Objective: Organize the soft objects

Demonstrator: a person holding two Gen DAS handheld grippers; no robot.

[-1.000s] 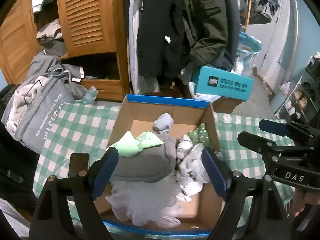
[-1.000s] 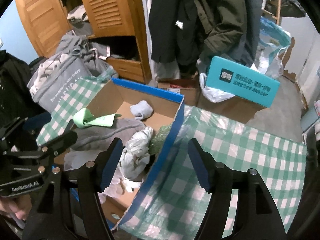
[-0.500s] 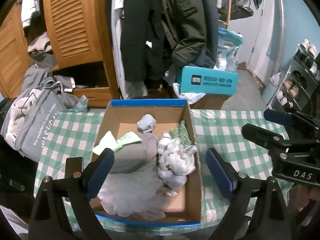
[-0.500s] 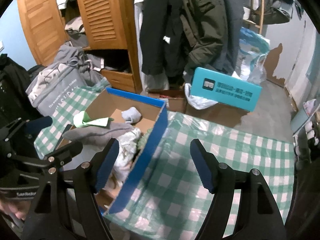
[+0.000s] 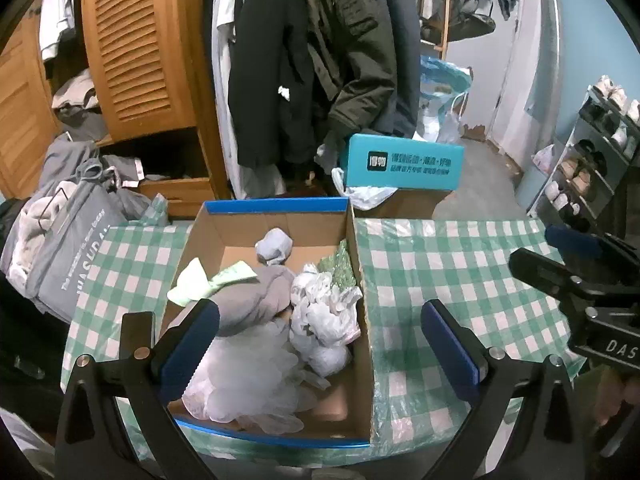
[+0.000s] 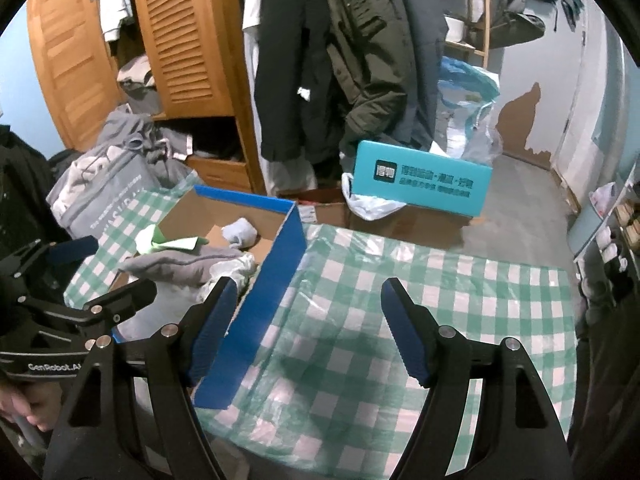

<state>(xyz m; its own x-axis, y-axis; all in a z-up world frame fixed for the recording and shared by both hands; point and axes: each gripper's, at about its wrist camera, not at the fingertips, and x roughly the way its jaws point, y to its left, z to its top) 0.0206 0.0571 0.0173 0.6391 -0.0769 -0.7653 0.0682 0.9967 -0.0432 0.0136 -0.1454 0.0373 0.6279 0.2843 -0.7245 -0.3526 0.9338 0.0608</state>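
Soft things — grey cloth, white mesh puff, crumpled plastic bags — lay heaped in the cardboard box on the checked tablecloth. Left gripper and right gripper both hung spread, empty. Risk: a loose bag might spill over the wall. Cluttered room: wardrobe, hanging coats

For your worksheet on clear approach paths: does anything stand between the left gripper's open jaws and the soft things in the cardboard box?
Nothing visible does. The left gripper hangs open above the open-topped cardboard box, with the white mesh puff, grey cloth and crumpled white bags lying exposed directly below.
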